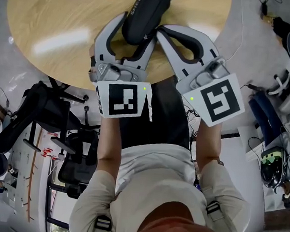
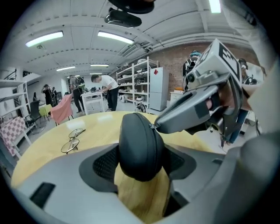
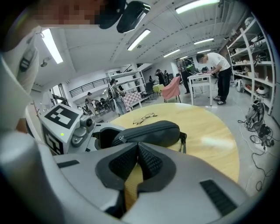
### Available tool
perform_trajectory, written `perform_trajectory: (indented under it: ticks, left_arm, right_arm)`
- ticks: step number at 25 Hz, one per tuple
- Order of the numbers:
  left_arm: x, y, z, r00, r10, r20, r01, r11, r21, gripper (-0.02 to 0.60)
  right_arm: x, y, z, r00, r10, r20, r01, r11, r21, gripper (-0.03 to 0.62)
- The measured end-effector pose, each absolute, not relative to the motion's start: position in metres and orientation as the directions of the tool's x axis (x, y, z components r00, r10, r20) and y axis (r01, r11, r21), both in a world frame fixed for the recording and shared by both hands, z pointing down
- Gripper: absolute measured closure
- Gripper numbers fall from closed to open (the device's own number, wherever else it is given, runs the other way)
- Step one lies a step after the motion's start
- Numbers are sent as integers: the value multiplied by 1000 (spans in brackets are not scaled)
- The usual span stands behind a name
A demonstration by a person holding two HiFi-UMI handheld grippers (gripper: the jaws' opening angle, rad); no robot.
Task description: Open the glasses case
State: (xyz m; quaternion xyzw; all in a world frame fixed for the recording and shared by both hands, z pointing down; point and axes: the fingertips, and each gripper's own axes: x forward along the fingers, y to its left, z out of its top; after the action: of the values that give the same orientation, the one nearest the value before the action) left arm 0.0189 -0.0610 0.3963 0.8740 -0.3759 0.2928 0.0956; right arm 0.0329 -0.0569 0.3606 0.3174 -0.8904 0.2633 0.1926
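Note:
A black zipped glasses case [image 1: 145, 13] lies on the round wooden table [image 1: 52, 25]. My left gripper [image 1: 137, 31] holds the case's near end, its padded jaws pressed on both sides of the case [image 2: 140, 148]. The right gripper [image 1: 159, 32] is shut, and its tips [image 3: 138, 146] rest against the case [image 3: 151, 131] by the zipper line. The zipper slider [image 3: 121, 139] sits just left of those tips; whether its tab is pinched is hidden. In the left gripper view the right gripper [image 2: 159, 126] touches the case at the slider. The case is closed.
A pair of thin-framed glasses [image 2: 72, 140] lies on the table beyond the case. A short strap [image 3: 182, 141] hangs from the case's far end. Black chairs [image 1: 59, 131] stand below the table edge, and bags and cables [image 1: 274, 123] lie at the right. People stand at a white table [image 2: 103, 89] far off.

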Motion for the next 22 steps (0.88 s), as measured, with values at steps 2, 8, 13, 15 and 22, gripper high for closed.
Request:
perform_trajectory:
  ticks: [2, 8, 13, 15, 22]
  left_arm:
    - [19, -61, 391, 576, -585, 570, -709, -705, -7, 273]
    - [16, -58, 384, 631, -539, 559, -701, -705, 112, 276]
    - [10, -54, 382, 655, -514, 554, -699, -691, 185, 276]
    - [6, -53, 383, 656, -510, 556, -700, -687, 196, 276]
    - [-6, -53, 384, 654, -508, 560, -707, -674, 215, 276]
  right_arm:
    - [35, -57, 351, -737, -467, 488, -656, 667, -353, 572]
    - [30, -51, 332, -749, -469, 468, -631, 721, -286, 572]
    - [20, -43, 332, -753, -447, 483, -605, 759, -241, 557]
    - [17, -41, 334, -751, -437, 495, -597, 769, -226, 539]
    - [3, -32, 328, -779, -388, 493, -541, 814, -213, 507]
